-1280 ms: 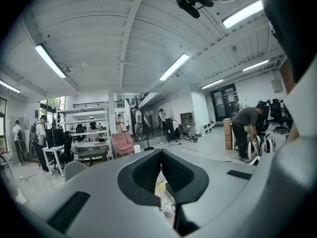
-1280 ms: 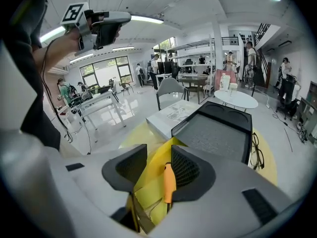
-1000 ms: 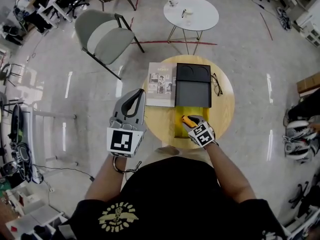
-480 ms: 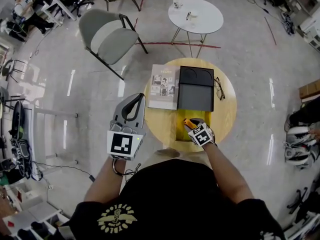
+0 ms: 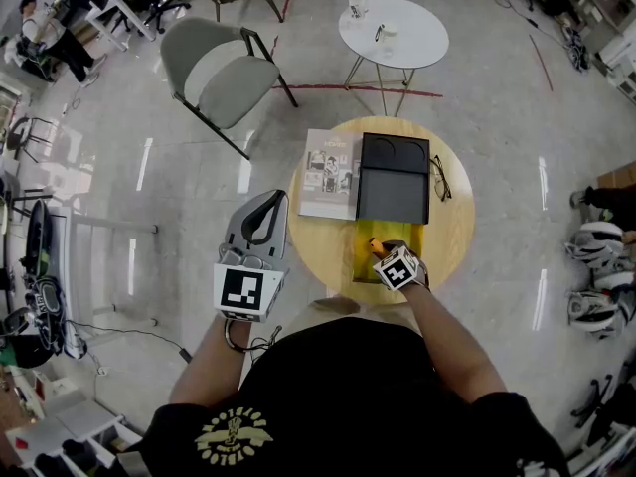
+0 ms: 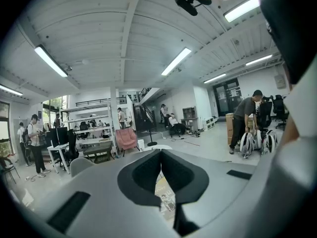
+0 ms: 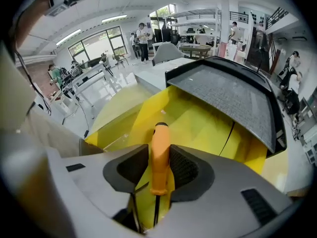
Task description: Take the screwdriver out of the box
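"Now, first entry: where is the screwdriver [image 7: 160, 157]?"

"Inside the yellow box [image 5: 360, 262], at its near end. The box sits on the round wooden table [image 5: 452, 232]. Orange handle, dark shaft. It is not out of the box yet."

"Right hand-held gripper [image 5: 384, 251]?"

"Tipped steeply down into the box. Its jaws are closing, one pad on each side of the orange handle. The handle sits between them, close against the pads, but a firm pinch is not confirmed. The shaft runs back under the jaws toward that gripper's camera."

"Left hand-held gripper [image 5: 275, 199]?"

"Held up off the table's left edge, well apart from the box and roughly level. Jaws together, nothing between them."

"Other items on the table?"

"A dark lid [image 5: 393, 182] adjoins the far side of the yellow part. A magazine [image 5: 328, 172] lies just beside the lid on the left, and a pair of glasses [image 5: 438, 179] just beside it on the right."

"Surroundings?"

"A grey chair [image 5: 214, 68] and a small white table [image 5: 393, 30] stand on the floor beyond — too far off for detail."
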Demonstrator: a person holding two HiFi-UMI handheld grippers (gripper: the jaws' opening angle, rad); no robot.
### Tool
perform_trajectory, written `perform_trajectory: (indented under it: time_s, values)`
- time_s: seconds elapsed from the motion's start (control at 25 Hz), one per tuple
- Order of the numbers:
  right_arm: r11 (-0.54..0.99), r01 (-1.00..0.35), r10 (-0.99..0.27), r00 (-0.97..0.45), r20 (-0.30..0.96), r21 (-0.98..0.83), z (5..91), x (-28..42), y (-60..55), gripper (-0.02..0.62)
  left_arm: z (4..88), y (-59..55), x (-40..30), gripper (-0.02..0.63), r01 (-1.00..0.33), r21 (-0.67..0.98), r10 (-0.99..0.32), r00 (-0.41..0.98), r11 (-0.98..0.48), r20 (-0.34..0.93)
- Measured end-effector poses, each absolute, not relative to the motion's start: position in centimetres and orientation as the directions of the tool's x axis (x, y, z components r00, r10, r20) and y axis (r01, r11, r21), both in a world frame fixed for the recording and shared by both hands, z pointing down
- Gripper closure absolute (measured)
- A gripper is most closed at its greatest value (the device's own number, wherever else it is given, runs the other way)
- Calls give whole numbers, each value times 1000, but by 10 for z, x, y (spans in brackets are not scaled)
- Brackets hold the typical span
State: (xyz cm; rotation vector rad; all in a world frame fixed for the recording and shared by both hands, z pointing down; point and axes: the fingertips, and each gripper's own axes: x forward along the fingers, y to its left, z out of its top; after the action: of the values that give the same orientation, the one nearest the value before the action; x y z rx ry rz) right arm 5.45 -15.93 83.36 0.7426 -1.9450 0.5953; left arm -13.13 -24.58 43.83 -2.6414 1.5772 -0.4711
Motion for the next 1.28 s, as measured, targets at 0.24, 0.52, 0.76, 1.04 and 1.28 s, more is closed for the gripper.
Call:
perform_trajectory:
  time_s: [0.24, 0.52, 0.76, 1.04, 1.28]
  values:
    - [706, -704, -265, -360, 894, -74, 825, 57, -161, 472, 436, -246, -134, 589, -860, -173, -868, 439, -481, 233]
    - [634, -764, -386, -446, 807, -119, 773, 62, -168, 472, 428, -247, -128, 589, -855, -157, -864, 461, -494, 204]
    - [590, -797, -486, -477, 732, -128, 734, 76, -173, 472, 415, -251, -125, 589, -851, -157, -863, 477, -501, 166]
    - [571, -809, -566, -511, 647, -140, 684, 86, -177, 472, 405, -253, -117, 589, -847, -144, -858, 497, -512, 127]
    - [567, -810, -599, -530, 601, -150, 654, 94, -175, 472, 406, -254, -111, 589, -850, -124, -858, 502, -513, 111]
